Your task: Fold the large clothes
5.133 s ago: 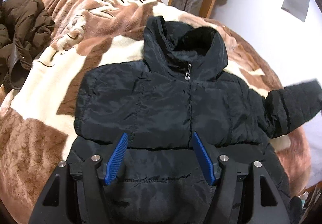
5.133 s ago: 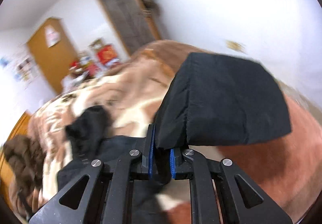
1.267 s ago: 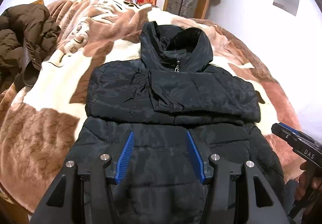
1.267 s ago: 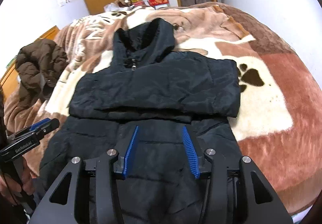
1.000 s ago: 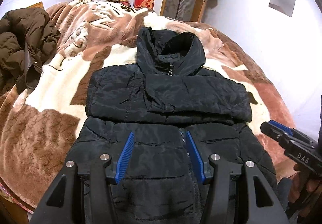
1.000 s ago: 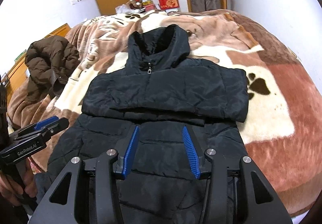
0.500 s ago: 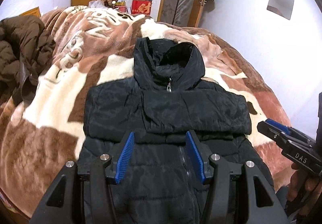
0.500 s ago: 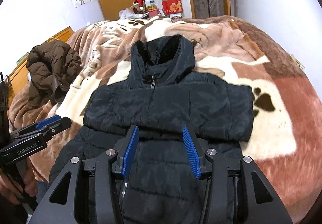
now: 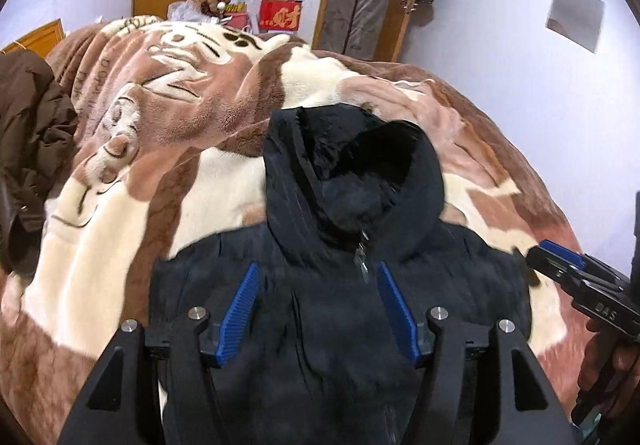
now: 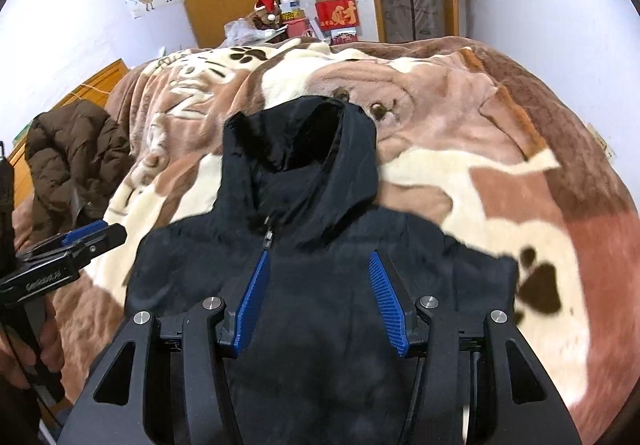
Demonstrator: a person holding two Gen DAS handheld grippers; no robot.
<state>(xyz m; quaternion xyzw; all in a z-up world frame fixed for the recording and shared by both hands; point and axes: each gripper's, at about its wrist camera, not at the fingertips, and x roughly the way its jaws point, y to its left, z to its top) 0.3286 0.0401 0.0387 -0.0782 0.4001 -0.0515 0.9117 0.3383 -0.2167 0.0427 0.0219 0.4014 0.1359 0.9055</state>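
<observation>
Hovering spread and empty, left tool [image 9: 316, 309] and right tool [image 10: 320, 299] face the black jacket [image 9: 344, 285]; hood [image 10: 300, 149] points straight away.

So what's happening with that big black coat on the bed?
A person is folding it, holding a gripper in each hand. The black puffer jacket lies zipped up on a brown and cream blanket, with its hood pointing away. The left gripper and the right gripper are both open above the jacket, holding nothing. A brown coat sits bunched up off to the left.
</observation>
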